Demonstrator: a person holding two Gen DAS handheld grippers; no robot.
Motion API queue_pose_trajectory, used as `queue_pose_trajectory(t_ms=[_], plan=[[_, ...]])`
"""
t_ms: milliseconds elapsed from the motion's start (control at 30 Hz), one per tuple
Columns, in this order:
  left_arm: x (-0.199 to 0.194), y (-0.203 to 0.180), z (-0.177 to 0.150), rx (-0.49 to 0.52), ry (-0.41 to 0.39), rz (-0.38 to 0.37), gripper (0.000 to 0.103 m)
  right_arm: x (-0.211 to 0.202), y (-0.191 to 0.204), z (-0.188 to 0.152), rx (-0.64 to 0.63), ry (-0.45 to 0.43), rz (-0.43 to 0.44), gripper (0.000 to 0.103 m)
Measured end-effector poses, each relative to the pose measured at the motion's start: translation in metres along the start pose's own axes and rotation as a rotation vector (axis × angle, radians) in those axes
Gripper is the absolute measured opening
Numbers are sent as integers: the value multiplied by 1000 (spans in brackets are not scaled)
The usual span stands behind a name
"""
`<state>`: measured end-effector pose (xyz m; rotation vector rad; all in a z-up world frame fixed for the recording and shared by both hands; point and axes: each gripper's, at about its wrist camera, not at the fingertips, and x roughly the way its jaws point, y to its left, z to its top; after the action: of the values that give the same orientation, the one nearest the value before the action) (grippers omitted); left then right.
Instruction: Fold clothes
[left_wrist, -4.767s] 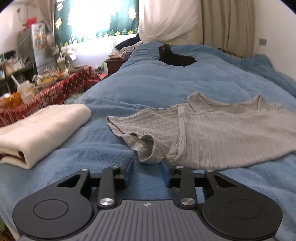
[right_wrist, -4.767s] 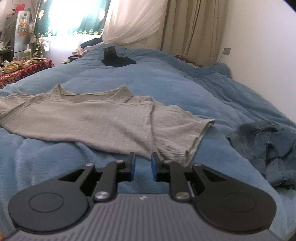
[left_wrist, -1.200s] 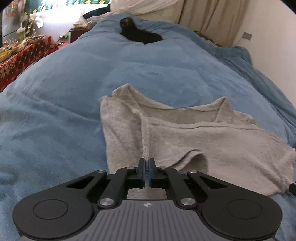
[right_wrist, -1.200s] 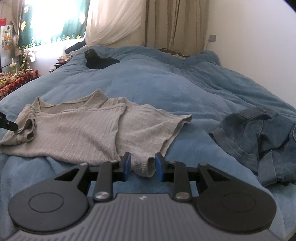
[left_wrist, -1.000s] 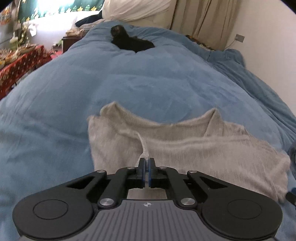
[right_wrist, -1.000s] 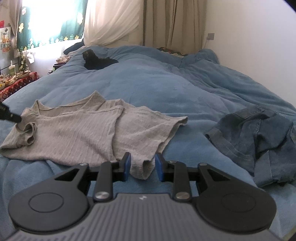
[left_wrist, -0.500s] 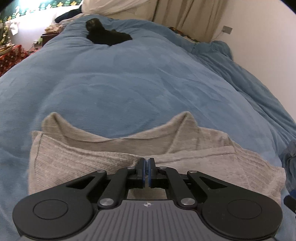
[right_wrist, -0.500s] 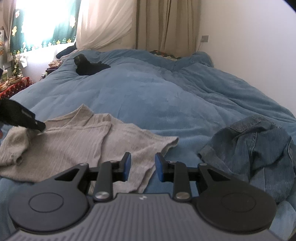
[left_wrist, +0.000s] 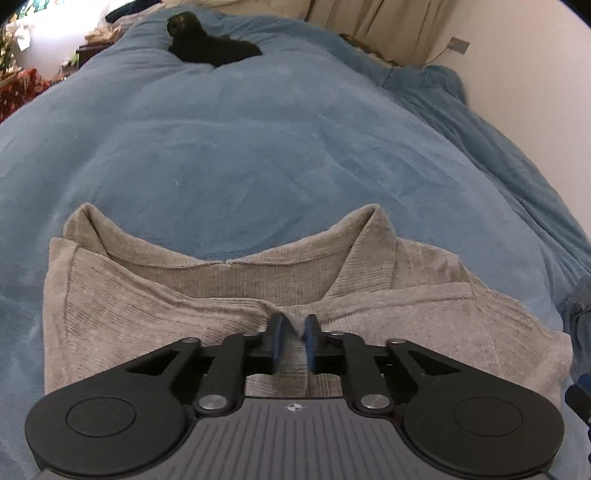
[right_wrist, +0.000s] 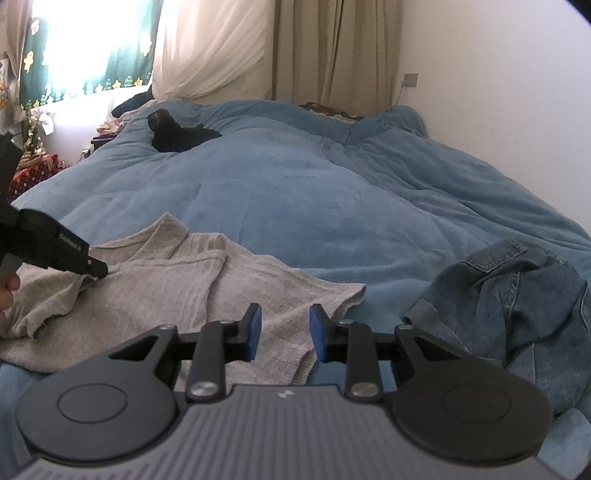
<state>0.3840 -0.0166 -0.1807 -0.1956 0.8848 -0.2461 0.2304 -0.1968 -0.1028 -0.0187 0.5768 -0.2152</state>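
A grey knit shirt (left_wrist: 166, 306) lies flat on the blue duvet (left_wrist: 258, 147), neckline toward the far side, its left sleeve folded over onto the body. My left gripper (left_wrist: 293, 326) sits low over the shirt's middle. Its jaws are opening, and a ridge of the folded cloth lies loose between the pads. From the right wrist view the left gripper (right_wrist: 99, 271) touches the shirt (right_wrist: 177, 288) at its left side. My right gripper (right_wrist: 285, 323) hovers open just above the shirt's right sleeve edge, holding nothing.
Crumpled denim jeans (right_wrist: 517, 295) lie on the duvet right of the shirt, also at the edge (left_wrist: 578, 306). A black item (right_wrist: 177, 136) rests near the pillows. A wall runs along the right, and a red-clothed table (right_wrist: 33, 170) stands left.
My left gripper carried the pinched sleeve across to the right, laid it on the shirt body, and its jaws have parted. The right gripper has drawn slightly off the sleeve edge.
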Motion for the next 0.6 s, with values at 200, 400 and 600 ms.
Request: queue_pose_trajectory(t_ms=[200,400,600], plan=[[-23,-15,-3,96,-34,11,38,-4,0,2,20,-13,11,31],[-50,-3,-16,117,-52,24,38,-6,1,1,31,-9,22,31],[-76,11,-29,139,-64,66,39,-3,4,-5,25,9,22,31]])
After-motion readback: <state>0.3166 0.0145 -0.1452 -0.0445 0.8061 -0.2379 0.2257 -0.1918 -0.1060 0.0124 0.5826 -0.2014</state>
